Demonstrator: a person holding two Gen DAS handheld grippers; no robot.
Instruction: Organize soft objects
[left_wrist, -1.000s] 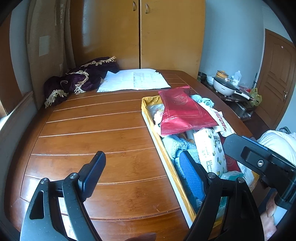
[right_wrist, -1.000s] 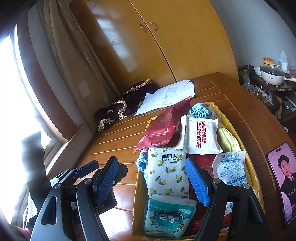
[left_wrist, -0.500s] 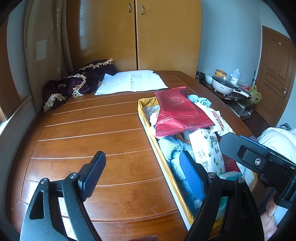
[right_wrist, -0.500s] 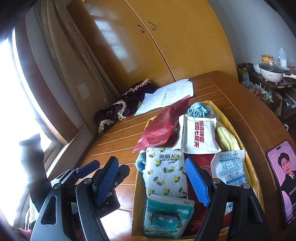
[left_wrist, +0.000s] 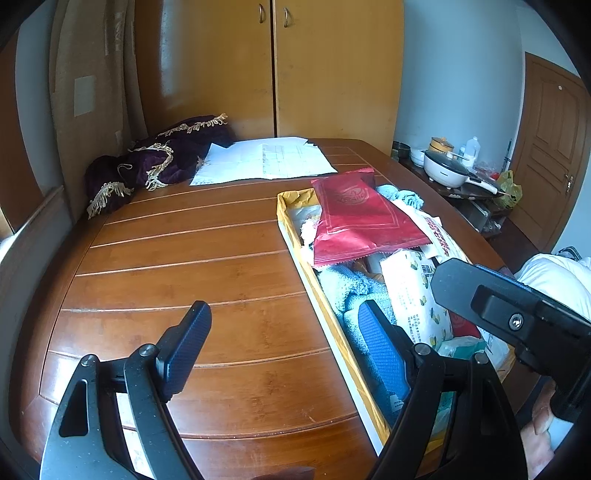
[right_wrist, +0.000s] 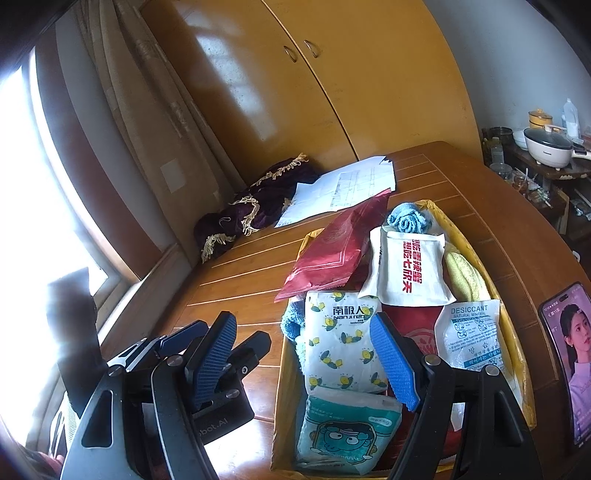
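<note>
the yellow tray (right_wrist: 515, 354) on my wooden table (left_wrist: 177, 266) is crammed with soft packs. a red foil pouch (right_wrist: 332, 251) leans over its far left edge, with a white pack with red lettering (right_wrist: 410, 269) just beside it and a rolled blue cloth (right_wrist: 408, 218) behind them. a yellow cloth (right_wrist: 463, 275) lies along the right wall. nearer me sit a white lemon-print pack (right_wrist: 340, 347), a desiccant sachet (right_wrist: 471, 336) and a teal cartoon pack (right_wrist: 343, 428), and a blue towel (left_wrist: 351, 291) is bunched against the left wall. the packs overlap, so i cannot tell what lies beneath

my right gripper (right_wrist: 306, 354) hovers over the tray's near end, jaws spread wide and empty, the lemon-print pack showing between them. my left gripper (left_wrist: 284, 347) hangs low over the bare table just left of the tray, also spread and empty, its right finger over the blue towel. a phone (right_wrist: 569, 354) lies on the table right of the tray, and papers (left_wrist: 262, 160) and a purple fringed cloth (left_wrist: 155, 162) sit at the far end
</note>
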